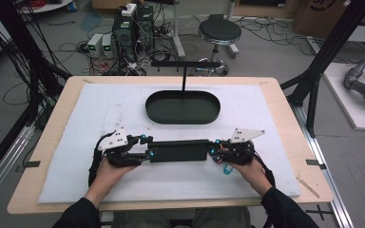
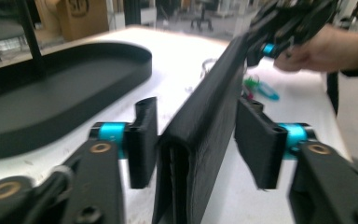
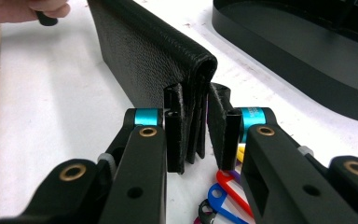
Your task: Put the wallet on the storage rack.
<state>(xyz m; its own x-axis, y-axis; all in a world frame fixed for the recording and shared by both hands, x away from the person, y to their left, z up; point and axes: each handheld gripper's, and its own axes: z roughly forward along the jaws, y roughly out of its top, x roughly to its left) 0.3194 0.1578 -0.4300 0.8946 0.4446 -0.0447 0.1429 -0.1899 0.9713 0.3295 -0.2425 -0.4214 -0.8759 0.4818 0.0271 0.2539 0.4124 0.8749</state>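
Black leather wallet (image 1: 178, 150) stands on its edge on the white mat (image 1: 100, 114), just in front of the dark oval tray (image 1: 182, 107). The left gripper (image 2: 191, 142) has its jaws apart around one end, not squeezing. The right gripper (image 3: 196, 128) pinches the other end, with coloured key tags (image 3: 223, 193) lying under it.

Wooden desk (image 1: 57, 118) covered by a white mat (image 1: 123, 180); on the mat lie an oval black tray (image 1: 158, 114), a long black wallet (image 1: 178, 151) and coloured key tags (image 3: 221, 191).

one black wallet (image 1: 178, 150), one oval tray (image 1: 182, 107) (black), two hand-held grippers (image 1: 145, 151)
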